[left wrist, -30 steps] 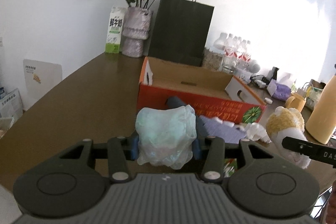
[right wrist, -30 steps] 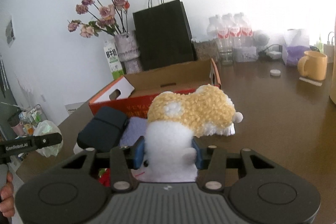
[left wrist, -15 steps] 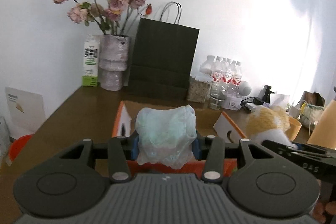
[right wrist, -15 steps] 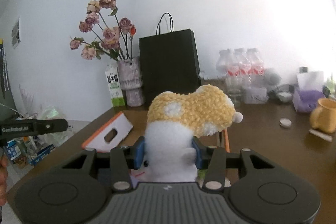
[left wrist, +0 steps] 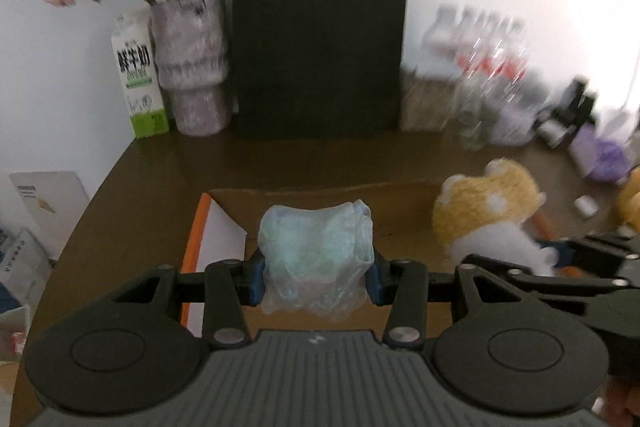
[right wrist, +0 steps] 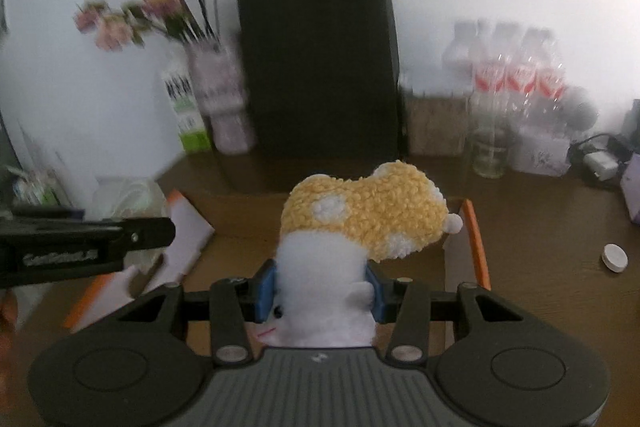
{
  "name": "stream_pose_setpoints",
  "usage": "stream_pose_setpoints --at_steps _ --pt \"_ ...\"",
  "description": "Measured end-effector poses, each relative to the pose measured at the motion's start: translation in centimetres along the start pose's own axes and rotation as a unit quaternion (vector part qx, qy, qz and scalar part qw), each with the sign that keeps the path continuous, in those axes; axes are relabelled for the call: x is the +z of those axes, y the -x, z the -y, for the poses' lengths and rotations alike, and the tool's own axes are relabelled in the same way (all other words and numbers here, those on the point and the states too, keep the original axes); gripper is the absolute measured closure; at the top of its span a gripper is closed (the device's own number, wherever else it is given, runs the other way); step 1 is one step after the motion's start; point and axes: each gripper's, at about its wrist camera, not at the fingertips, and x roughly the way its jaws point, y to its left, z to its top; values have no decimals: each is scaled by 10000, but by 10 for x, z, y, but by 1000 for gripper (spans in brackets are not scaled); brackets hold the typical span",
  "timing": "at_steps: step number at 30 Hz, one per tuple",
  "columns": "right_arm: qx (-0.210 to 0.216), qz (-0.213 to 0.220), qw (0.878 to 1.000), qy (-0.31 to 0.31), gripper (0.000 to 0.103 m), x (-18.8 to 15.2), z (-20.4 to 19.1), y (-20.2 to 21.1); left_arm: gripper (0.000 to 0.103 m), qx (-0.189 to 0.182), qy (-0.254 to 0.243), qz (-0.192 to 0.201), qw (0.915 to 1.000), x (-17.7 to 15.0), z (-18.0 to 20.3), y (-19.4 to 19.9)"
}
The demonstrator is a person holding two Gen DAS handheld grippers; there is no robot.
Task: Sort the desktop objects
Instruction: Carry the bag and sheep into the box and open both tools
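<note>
Both loads now hang over the open cardboard box (left wrist: 224, 227), which lies on the brown counter (left wrist: 152, 171) directly ahead of and below the 2 claws, so the coming move looks like a short drop rather than a reach. The box's long axis runs across both views, side to side, with its orange-edged flaps standing up at either end.

The left claw (left wrist: 316, 277) pinches a crumpled pale-green plastic bag (left wrist: 316, 255) between its blue pads; the jaws stand partly apart, held that wide by the bag's bulk. It sits over the left half of the box, near the white inner flap.

The right claw (right wrist: 322, 287) squeezes the white body of a plush toy (right wrist: 360, 215), whose yellow, curly-piled head leans up and to the right above the jaws. It hangs over the right half of the box; in the left wrist view the same toy (left wrist: 486, 207) shows just beside the left claw's load.

Neither hand is clearly nearer; both seem ready to release. I judge the bag will drift as it falls, the toy drop straight.
</note>
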Motion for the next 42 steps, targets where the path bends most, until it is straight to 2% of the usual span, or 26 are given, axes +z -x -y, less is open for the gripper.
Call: stream_pose_setpoints --at_steps 4,8,12,17,21,22,25,27,30,31,32,37,42 --pt "-34 -332 9994 120 59 0 4 -28 56 141 -26 -459 9988 2 1 -47" --pt "-86 -634 9978 187 59 -4 6 -43 56 242 2 -810 9964 -1 -6 -77" --pt "-122 -886 9959 160 59 -6 10 -55 56 300 61 -990 9946 -1 -13 -92" --pt "-143 -910 9956 193 58 -6 8 -55 55 291 59 -1104 9934 -3 -16 -95" --pt "-126 -951 9953 95 54 -4 11 -56 49 342 72 -1049 9939 0 -17 -91" --pt "-136 -960 9953 71 54 -4 12 -56 44 358 41 -1008 9943 0 -17 -87" --pt "-174 -913 9956 70 38 -3 12 -51 31 367 33 -868 9955 2 -19 -77" --pt "-187 -819 9964 70 21 -2 10 -44 24 318 47 -759 9966 3 -21 -68" --pt "-187 -693 9974 29 13 0 8 -31 12 258 98 -575 9980 3 -24 -51" --pt "-172 -650 9977 28 11 1 6 -25 2 265 119 -508 9983 4 -25 -44" --pt "-176 -605 9980 34 7 2 5 -20 0 282 128 -424 9986 4 -25 -37" --pt "-303 -343 9989 115 0 2 -6 14 0 302 223 -184 9991 0 -29 -4" --pt "-301 -95 9994 145 0 0 -15 52 0 340 237 115 9991 -7 -30 34"
